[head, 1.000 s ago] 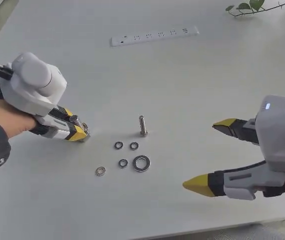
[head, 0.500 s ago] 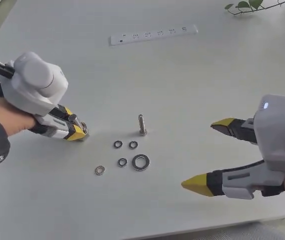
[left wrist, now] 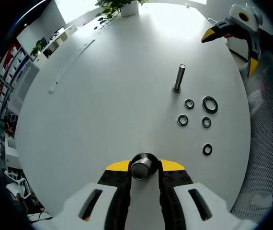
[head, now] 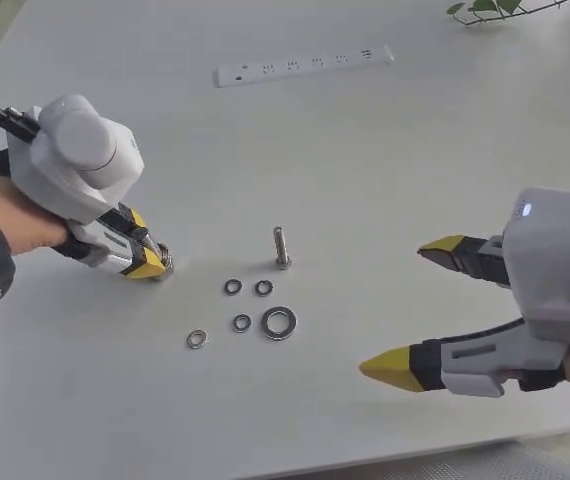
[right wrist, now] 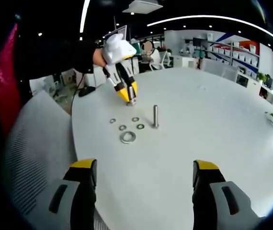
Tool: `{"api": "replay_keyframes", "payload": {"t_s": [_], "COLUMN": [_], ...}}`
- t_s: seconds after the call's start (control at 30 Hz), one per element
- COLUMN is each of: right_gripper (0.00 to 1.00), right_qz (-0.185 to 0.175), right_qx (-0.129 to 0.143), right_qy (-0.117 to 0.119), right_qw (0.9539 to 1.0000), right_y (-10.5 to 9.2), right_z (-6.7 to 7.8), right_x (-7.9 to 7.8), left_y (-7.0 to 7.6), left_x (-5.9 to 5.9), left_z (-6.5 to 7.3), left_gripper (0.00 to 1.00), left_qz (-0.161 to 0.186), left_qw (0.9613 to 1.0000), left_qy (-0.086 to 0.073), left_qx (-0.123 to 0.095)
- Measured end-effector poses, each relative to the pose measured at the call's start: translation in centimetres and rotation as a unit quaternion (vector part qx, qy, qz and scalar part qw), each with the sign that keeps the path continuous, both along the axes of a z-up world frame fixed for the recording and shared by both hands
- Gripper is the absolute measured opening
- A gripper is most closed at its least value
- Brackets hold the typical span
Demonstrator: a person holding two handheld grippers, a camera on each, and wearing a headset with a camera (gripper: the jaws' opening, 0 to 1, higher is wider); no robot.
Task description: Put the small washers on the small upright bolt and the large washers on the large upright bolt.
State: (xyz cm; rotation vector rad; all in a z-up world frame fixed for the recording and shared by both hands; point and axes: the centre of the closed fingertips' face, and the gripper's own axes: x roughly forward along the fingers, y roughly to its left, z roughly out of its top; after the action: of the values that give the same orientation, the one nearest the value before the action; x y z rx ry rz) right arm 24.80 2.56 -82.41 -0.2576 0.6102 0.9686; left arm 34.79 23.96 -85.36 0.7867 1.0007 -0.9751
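Large bolt (left wrist: 143,166) is pinched in the left gripper (head: 153,264), jaws narrowed right down onto it, low over the table (head: 415,150) at the left of the group. From the right gripper view it looks like it's standing shank-down, long axis vertical, but I honestly can't tell if its base is touching the table yet. Small bolt (head: 282,247) is already upright in the middle, well apart from the large bolt. The washers lie flat just in front of the small bolt: two small washers (head: 233,287) side by side near its foot, another small one (head: 242,323) just beside the large washer (head: 279,323), and a stray small one (head: 197,339) off toward the left gripper. The whole bunch sits between my two grippers. The left is nearer, but it's busy with the bolt. The right gripper (head: 400,308) hangs off to the right with its jaws spread wide and nothing in them, tips pointing at the washers, so I'd guess that's the one to go picking. Flat washers on a bare table are going to be fiddly to get a jaw under. As for writing, there's nothing I can read; the power strip (head: 303,66) at the back has no legible marking.
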Motion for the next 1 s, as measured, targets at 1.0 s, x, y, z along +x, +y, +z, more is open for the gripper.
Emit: {"api": "replay_keyframes", "payload": {"t_s": [1.0], "right_gripper": [0.83], "right_qz": [-0.002], "right_qx": [-0.001], "right_qy": [0.004], "right_qw": [1.0], "right_y": [-0.04], "right_z": [-0.01], "right_x": [0.12], "left_y": [0.09], "left_x": [0.75], "left_z": [-0.15], "left_gripper": [0.21], "left_qz": [-0.022], "left_qw": [0.9997], "left_qy": [-0.008], "left_qx": [0.003]}}
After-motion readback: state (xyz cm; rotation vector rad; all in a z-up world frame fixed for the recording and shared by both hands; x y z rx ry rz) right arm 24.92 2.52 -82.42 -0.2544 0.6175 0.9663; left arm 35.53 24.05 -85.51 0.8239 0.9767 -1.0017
